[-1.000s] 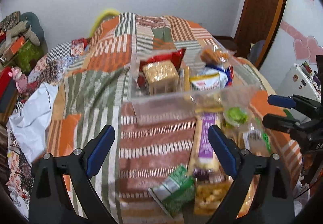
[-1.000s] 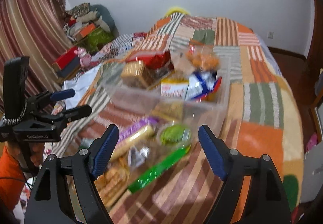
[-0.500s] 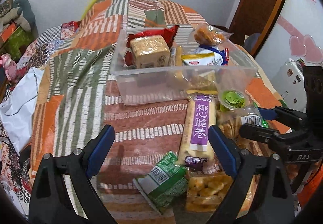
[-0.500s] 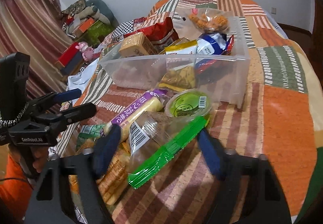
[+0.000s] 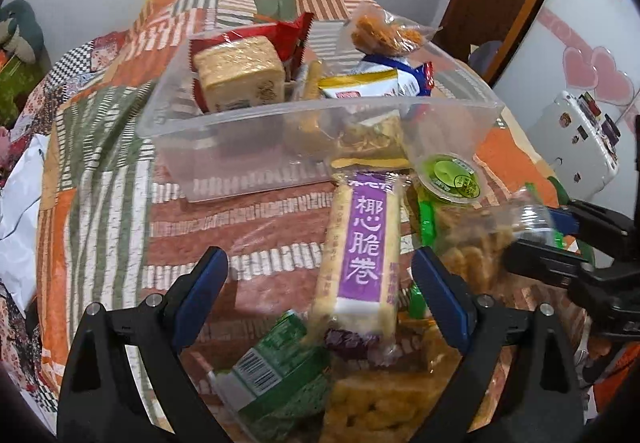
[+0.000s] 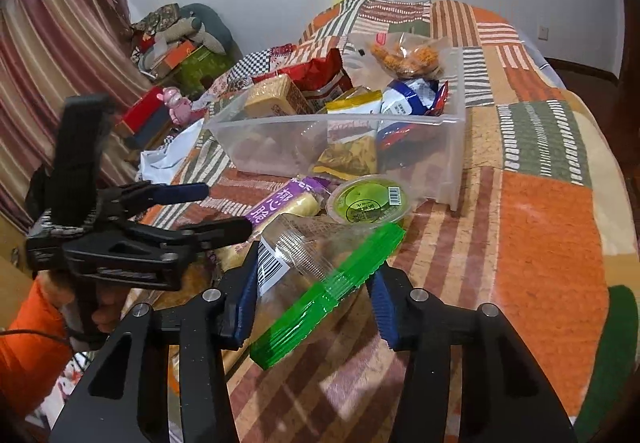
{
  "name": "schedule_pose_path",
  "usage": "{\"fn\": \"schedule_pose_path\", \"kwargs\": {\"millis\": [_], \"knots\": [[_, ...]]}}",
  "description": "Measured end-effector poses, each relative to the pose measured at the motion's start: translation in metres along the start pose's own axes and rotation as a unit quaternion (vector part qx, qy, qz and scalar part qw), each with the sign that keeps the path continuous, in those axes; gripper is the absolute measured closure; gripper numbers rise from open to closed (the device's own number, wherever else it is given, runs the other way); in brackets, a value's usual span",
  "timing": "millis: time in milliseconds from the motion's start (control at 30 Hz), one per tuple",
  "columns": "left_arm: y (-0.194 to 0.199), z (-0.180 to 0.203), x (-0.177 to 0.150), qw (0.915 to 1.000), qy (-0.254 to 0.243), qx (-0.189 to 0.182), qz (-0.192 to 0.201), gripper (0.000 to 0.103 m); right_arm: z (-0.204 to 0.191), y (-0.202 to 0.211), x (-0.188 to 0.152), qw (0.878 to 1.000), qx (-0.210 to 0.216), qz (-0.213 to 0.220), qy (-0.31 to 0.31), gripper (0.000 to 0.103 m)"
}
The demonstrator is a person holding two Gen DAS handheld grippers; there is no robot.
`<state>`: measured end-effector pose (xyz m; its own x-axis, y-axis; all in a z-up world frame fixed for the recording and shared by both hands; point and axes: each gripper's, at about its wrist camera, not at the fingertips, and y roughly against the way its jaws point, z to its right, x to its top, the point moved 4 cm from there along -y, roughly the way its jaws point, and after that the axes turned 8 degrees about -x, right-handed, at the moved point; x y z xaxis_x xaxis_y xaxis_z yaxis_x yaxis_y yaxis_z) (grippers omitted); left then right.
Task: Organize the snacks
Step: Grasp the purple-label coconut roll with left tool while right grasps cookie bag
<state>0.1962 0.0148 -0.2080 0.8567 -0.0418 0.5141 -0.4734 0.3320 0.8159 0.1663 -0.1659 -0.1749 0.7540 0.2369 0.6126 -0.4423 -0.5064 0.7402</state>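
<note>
Snack sorting on the bed

Right tool (image 6: 312,297) is closing around the green-sealed bag (image 6: 320,283); left tool (image 5: 320,297) gapes wide over the purple roll pack (image 5: 360,255), bin (image 5: 240,147) at 12 o'clock.

Soft, even indoor light, fairly dim, with faint shadows on the bedspread (image 6: 548,227). Fisheye bending curves the walls and leaves black corners. The clear bin (image 5: 320,139) shows pale glare on its rim; snacks nearest the lenses are smeared and out of focus
</note>
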Motion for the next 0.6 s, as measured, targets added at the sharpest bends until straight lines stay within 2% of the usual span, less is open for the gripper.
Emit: {"fn": "schedule_pose_path", "kwargs": {"millis": [67, 267, 367, 433, 600], "knots": [[-0.006, 0.003, 0.001, 1.0000, -0.003, -0.005, -0.006, 0.010, 0.001, 0.006, 0.001, 1.000, 0.000, 0.006, -0.001, 0.058], [-0.026, 0.008, -0.002, 0.9996, -0.008, -0.002, -0.028, 0.029, 0.008, 0.022, 0.005, 1.000, -0.014, 0.025, -0.006, 0.058], [-0.030, 0.010, -0.004, 0.9995, -0.014, 0.000, -0.029, 0.041, 0.015, 0.029, 0.008, 0.999, -0.018, 0.035, -0.016, 0.059], [-0.029, 0.013, -0.005, 0.9994, -0.022, -0.010, -0.027, 0.055, 0.019, 0.034, 0.011, 0.999, -0.018, 0.042, -0.024, 0.059], [-0.020, 0.022, -0.010, 0.9989, -0.046, -0.001, -0.012, 0.058, 0.025, 0.044, 0.018, 0.997, -0.024, 0.061, -0.036, 0.059]]}}
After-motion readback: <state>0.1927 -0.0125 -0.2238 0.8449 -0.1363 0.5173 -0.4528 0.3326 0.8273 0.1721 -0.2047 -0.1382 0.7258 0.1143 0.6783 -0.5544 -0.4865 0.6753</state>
